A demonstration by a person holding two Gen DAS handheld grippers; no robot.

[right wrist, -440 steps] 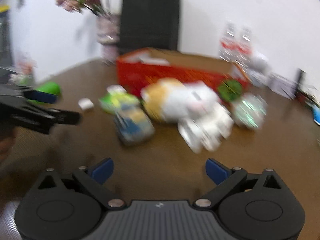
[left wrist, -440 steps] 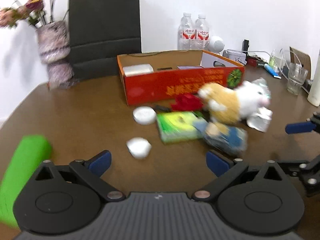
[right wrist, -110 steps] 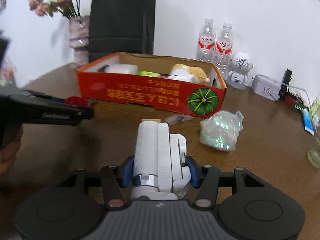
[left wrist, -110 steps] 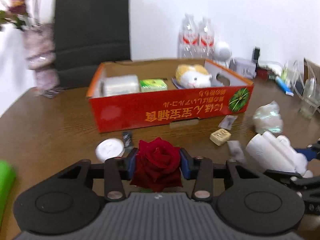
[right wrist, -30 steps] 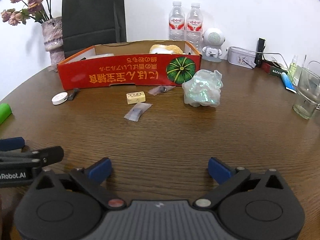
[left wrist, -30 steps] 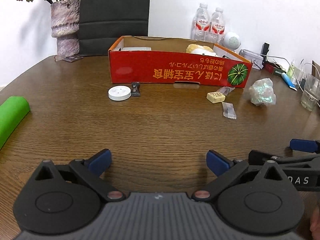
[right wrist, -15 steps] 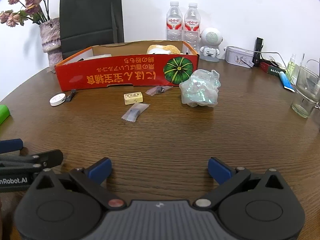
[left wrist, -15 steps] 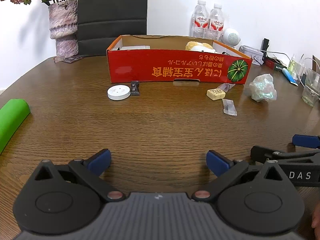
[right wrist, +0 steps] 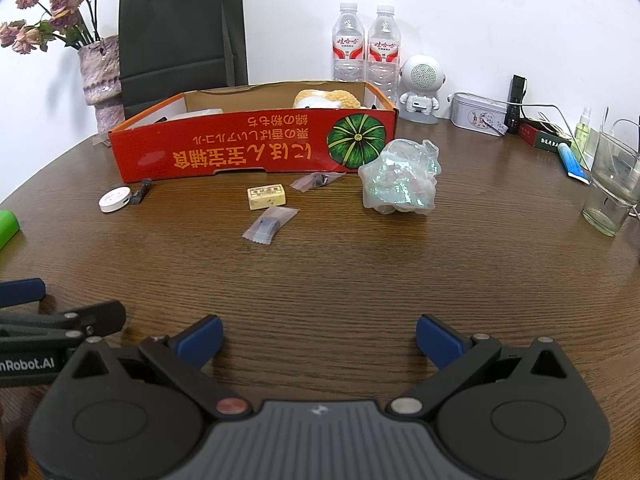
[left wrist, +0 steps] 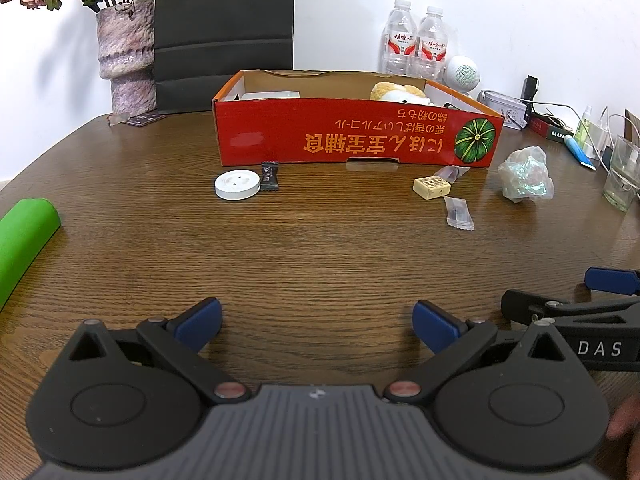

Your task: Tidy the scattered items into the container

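A red cardboard box [left wrist: 356, 140] [right wrist: 256, 152] stands at the table's far side with a plush toy [left wrist: 396, 94] [right wrist: 326, 100] and a white packet [left wrist: 272, 96] inside. In front of it lie a white disc [left wrist: 237, 185] [right wrist: 115, 199], a dark candy [left wrist: 269, 176], a yellow eraser [left wrist: 432, 187] [right wrist: 267, 197], two clear sachets [left wrist: 458, 212] [right wrist: 270, 224] [right wrist: 316, 181] and a crumpled iridescent bag [left wrist: 526, 180] [right wrist: 400, 178]. My left gripper [left wrist: 316, 326] and right gripper [right wrist: 318, 338] both hover open and empty near the front edge.
A green roll [left wrist: 22, 240] lies at the left edge. Behind the box are a black paper bag [left wrist: 224, 28], a vase of dried flowers [left wrist: 128, 60], two water bottles [right wrist: 366, 48] and a white speaker [right wrist: 420, 88]. A drinking glass [right wrist: 612, 184] and cables crowd the right side.
Both grippers have edged slightly forward toward the box and stay open. Since several seconds ago the rose and the white object were let go and are out of sight.
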